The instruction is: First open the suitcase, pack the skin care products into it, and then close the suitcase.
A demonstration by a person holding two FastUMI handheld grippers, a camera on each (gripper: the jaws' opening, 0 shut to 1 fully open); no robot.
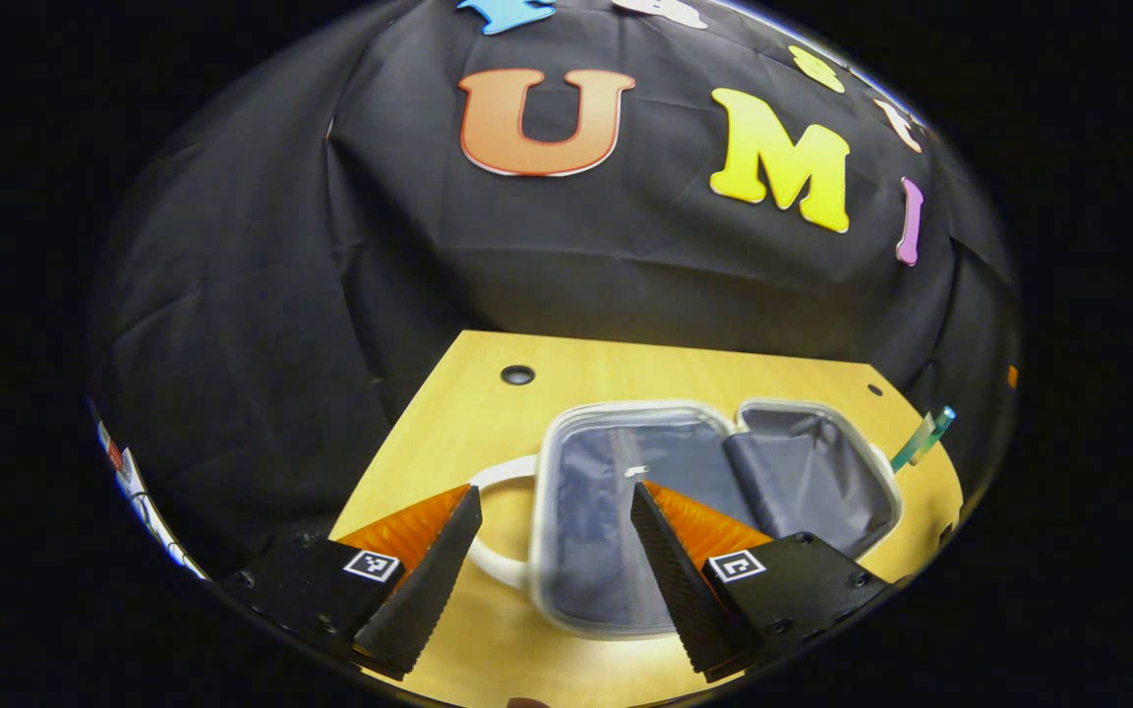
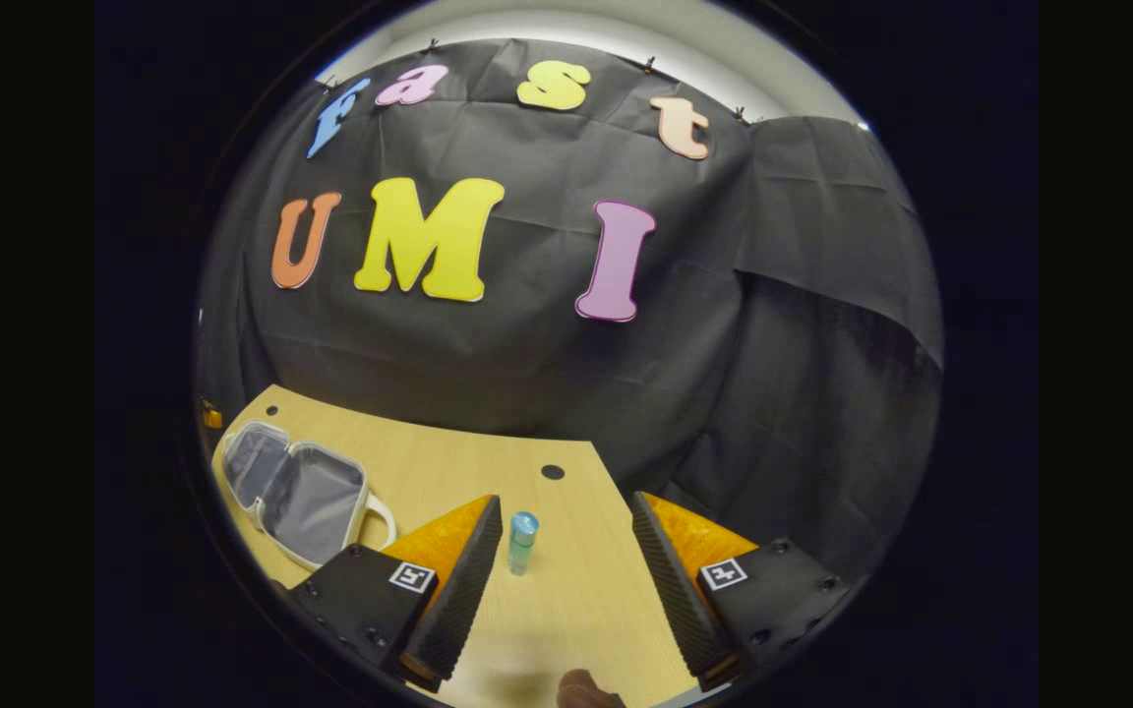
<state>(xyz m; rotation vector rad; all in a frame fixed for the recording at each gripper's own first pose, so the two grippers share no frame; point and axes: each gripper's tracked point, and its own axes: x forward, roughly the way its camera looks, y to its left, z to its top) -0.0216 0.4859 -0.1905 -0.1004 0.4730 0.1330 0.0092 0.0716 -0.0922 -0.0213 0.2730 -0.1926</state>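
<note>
A small white suitcase (image 1: 714,472) lies open flat on the wooden table (image 1: 488,413), both grey-lined halves up and its white handle toward me. My left gripper (image 1: 557,506) hangs open above its near half and handle, holding nothing. In the right gripper view the same suitcase (image 2: 296,492) lies at the table's left end. A small blue-green skin care bottle (image 2: 521,543) stands upright on the table (image 2: 488,472), just ahead of my open right gripper (image 2: 566,526) and close to its left finger. In the left gripper view the bottle (image 1: 924,439) shows at the far right.
The black cloth wall closes the table's far side in both views. A round cable hole (image 1: 517,375) sits near the table's back edge, and another hole (image 2: 553,472) lies beyond the bottle. A fingertip (image 2: 586,688) shows at the bottom of the right gripper view.
</note>
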